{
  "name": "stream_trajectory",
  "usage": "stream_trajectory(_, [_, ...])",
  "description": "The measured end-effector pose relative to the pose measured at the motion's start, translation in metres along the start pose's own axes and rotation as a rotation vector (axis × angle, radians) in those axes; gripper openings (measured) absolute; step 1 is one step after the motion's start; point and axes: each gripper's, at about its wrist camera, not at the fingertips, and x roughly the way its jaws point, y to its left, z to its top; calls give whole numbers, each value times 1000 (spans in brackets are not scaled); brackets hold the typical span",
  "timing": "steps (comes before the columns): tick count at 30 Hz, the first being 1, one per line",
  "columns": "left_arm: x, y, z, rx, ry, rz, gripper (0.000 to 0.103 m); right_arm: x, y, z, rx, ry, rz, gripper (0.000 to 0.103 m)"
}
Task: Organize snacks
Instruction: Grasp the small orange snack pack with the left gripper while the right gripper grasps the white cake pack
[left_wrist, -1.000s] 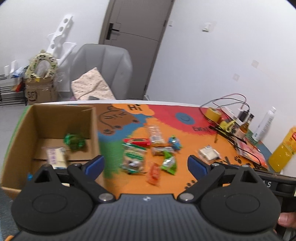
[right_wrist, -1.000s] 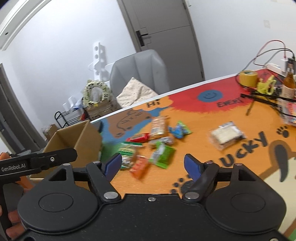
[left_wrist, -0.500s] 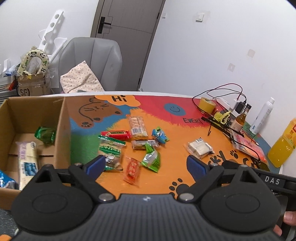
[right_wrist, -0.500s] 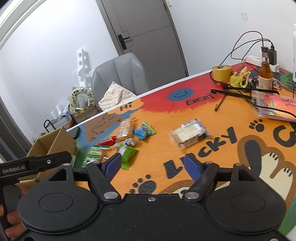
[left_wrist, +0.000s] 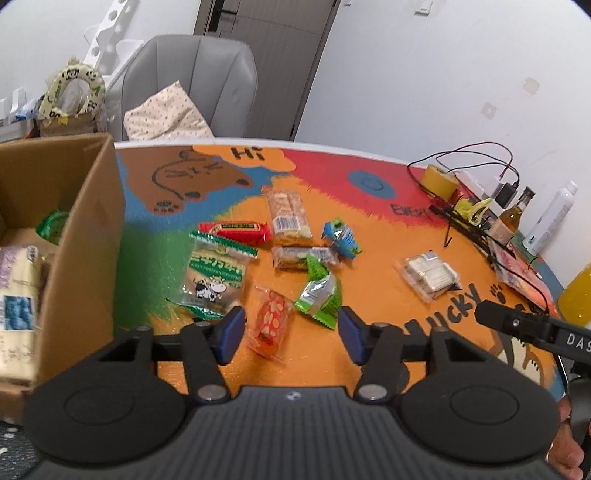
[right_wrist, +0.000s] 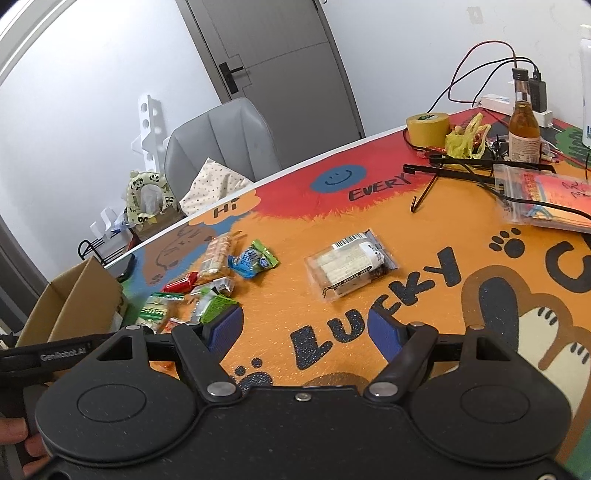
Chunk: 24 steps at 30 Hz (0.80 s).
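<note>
Left gripper (left_wrist: 291, 332): lower and nearer the snack pile than a second ago; jaws closing, empty.
Orange packet (left_wrist: 271, 321): on the table between the jaws, likely next.
Right gripper (right_wrist: 306, 330): open, empty.
Box (left_wrist: 88, 236): left, partly filled.

Snack packets (left_wrist: 280, 254) clustered on table (left_wrist: 369, 236), cardboard box (left_wrist: 85, 236) left holding perhaps three packets, wrapped crackers (left_wrist: 428, 275) apart right
</note>
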Motion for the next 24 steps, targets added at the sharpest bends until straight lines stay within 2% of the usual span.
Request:
stream_trajectory(6, [23,3,-2,-12,36,6,42,18,-7,4,-5,20,-13,76])
stream_trajectory(10, [39,6,-3,-23,72,14,24,30,-11,8,-21,20,-23,83])
stream_trajectory(15, [43,6,0,-20,52,9,19,49,-17,16,-41,20,-54,87])
stream_trajectory(19, [41,6,7,-29,41,-2,15,66,-19,22,-71,22,-82,97])
stream_trajectory(24, [40,8,13,-41,26,-22,5,89,-17,31,-129,24,-125,101])
